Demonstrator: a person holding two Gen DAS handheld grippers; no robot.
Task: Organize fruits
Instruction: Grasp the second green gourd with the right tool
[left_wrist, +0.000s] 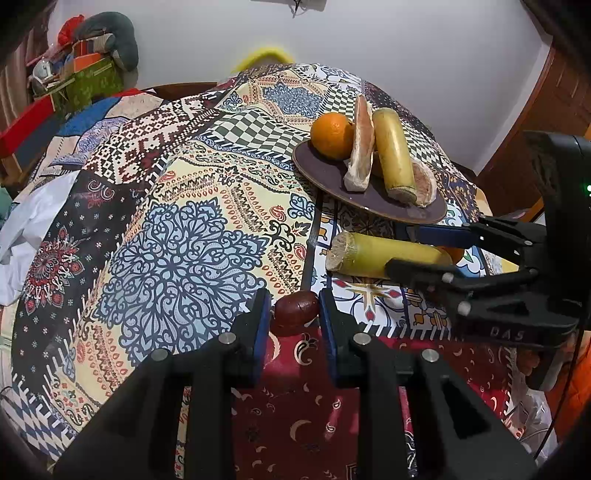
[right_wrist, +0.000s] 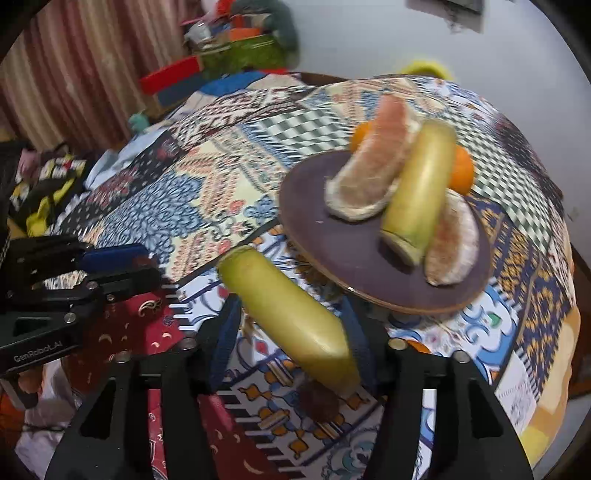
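Left claw (left_wrist: 294, 300) is clamped on a small dark red fruit (left_wrist: 295, 316), pads tight against both sides, just over the red patch of the cloth (left_wrist: 177, 240).

Right claw (right_wrist: 291, 314) straddles a cut banana (right_wrist: 291, 317) – jaws apart, with a gap on its left pad (right_wrist: 227, 332). Right pad looks close to the peel, but the blur means I can't tell if they touch. Banana is tilted, cut end toward the plate (right_wrist: 306, 206) and just short of its rim. A brown fruit (right_wrist: 319, 402) lies on the cloth under the near end.

Plate sits beyond both claws and carries an orange (left_wrist: 332, 134), two pomelo wedges (left_wrist: 360, 147) and a second cut banana (left_wrist: 393, 155) leaning between them. Another orange bit (left_wrist: 456, 253) shows behind the right claw – mostly hidden.
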